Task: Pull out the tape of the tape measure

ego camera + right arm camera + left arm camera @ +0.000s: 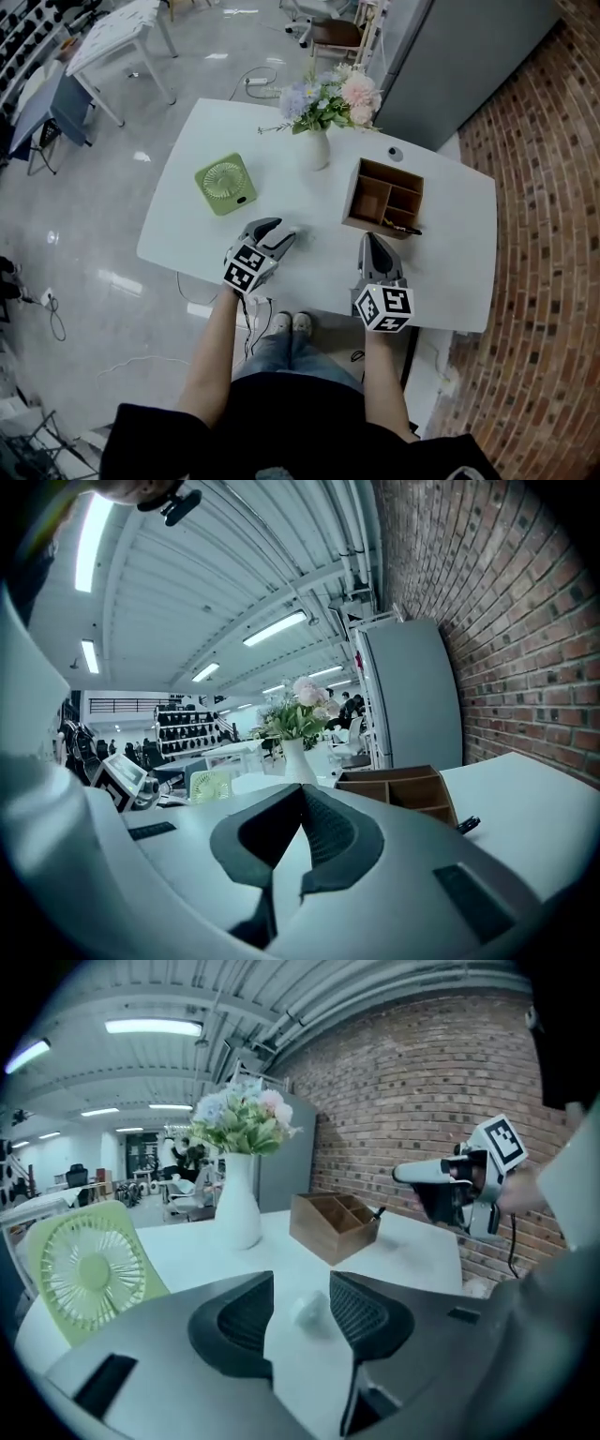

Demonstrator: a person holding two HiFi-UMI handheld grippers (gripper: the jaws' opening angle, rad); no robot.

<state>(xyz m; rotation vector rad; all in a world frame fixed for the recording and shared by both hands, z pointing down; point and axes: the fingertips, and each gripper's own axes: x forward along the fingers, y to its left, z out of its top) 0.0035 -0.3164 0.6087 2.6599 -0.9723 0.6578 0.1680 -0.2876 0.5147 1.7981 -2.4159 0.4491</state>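
Note:
A small white rounded object [309,1312], which may be the tape measure, lies on the white table [441,202]. In the left gripper view it sits between the tips of my left gripper [301,1282], apart from both pads. My left gripper [278,232] is open near the table's front edge, left of centre. My right gripper [371,240] is shut with nothing in it, near the front edge and just in front of the wooden organizer [383,197]. In the right gripper view its jaws [302,791] meet at the tips.
A green desk fan [226,183] lies at the left of the table. A white vase of flowers [314,148] stands at the back middle. The wooden organizer [334,1223] has a black item at its front right. A small round thing [395,153] lies behind it.

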